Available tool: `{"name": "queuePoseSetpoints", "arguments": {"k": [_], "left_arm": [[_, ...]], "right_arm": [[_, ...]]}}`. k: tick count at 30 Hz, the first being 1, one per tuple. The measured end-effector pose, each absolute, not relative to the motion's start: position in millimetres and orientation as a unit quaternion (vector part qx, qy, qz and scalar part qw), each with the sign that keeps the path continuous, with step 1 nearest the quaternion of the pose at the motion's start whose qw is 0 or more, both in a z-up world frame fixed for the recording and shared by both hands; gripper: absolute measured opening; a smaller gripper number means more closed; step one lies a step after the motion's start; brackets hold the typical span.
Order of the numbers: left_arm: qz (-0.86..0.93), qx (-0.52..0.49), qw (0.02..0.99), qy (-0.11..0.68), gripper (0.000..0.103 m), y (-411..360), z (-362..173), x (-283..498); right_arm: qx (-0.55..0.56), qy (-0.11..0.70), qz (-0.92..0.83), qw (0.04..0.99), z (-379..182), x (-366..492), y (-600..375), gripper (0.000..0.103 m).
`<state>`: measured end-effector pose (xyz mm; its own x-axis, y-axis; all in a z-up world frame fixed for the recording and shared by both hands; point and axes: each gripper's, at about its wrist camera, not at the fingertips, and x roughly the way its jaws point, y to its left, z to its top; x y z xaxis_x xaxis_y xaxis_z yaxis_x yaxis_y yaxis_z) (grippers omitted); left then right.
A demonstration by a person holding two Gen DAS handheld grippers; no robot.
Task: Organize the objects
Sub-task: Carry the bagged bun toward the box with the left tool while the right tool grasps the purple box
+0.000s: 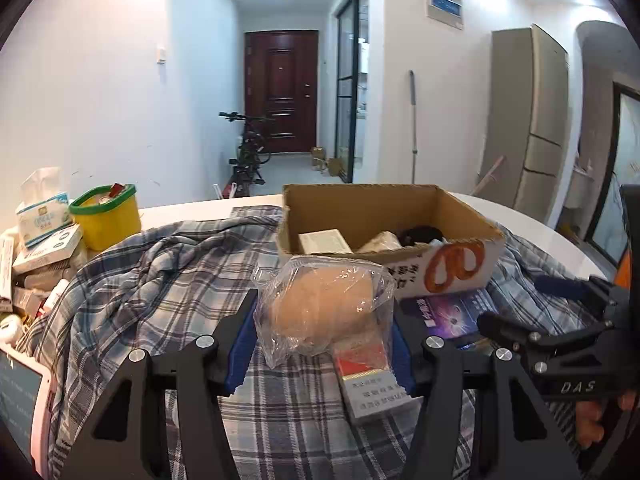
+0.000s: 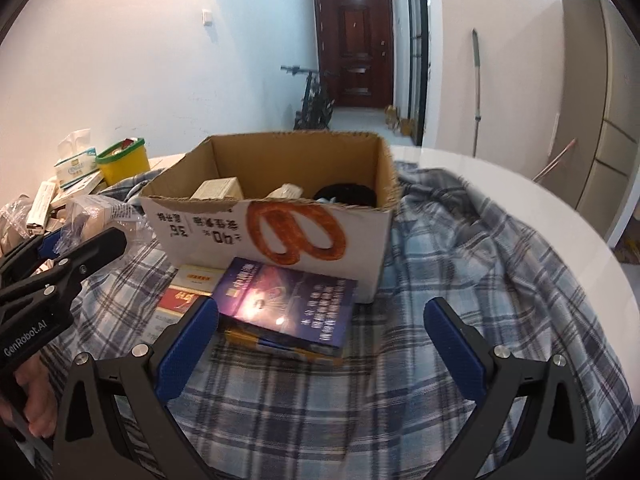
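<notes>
Bagged bread [image 1: 326,312] sits clamped in my left hand-held gripper [image 1: 320,344] just before the cardboard box [image 1: 460,240]; soft and crinkly, so I'm holding the middle gently, right hand-held gripper [image 2: 320,340] spread wide, empty

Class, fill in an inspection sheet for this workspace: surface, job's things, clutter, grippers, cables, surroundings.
Surface: white round table under a blue plaid cloth.
Job's things: open cardboard box partly filled; purple glossy booklet and red-and-white carton before it.
Clutter: yellow tub with green rim, tissue pack, small boxes at left.
Grippers: left gripper shut on clear plastic bag with tan contents; right gripper open, empty.
Cables: nothing seen.
Surroundings: hallway, dark red door, bicycle.
</notes>
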<state>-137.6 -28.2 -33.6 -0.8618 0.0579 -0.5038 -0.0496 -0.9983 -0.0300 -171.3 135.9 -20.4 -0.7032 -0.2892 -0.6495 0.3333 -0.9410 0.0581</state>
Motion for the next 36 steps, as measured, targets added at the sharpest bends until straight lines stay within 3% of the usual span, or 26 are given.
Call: {"name": "queuePoseSetpoints", "arguments": {"k": [10, 15, 36], "left_arm": [[0.964, -0.262, 0.002, -0.052, 0.06, -50, -33, -139], [0.966, -0.256, 0.002, -0.045, 0.06, -48, -32, -136], [0.963, -0.265, 0.005, -0.05, 0.06, -49, -33, -140]], "right_arm": [[0.368, 0.072, -0.915, 0.153, -23, -174, 96, 0.102], [0.372, 0.063, -0.919, 0.111, -34, -183, 88, 0.102], [0.428, 0.012, -0.892, 0.145, -52, -199, 107, 0.1]]}}
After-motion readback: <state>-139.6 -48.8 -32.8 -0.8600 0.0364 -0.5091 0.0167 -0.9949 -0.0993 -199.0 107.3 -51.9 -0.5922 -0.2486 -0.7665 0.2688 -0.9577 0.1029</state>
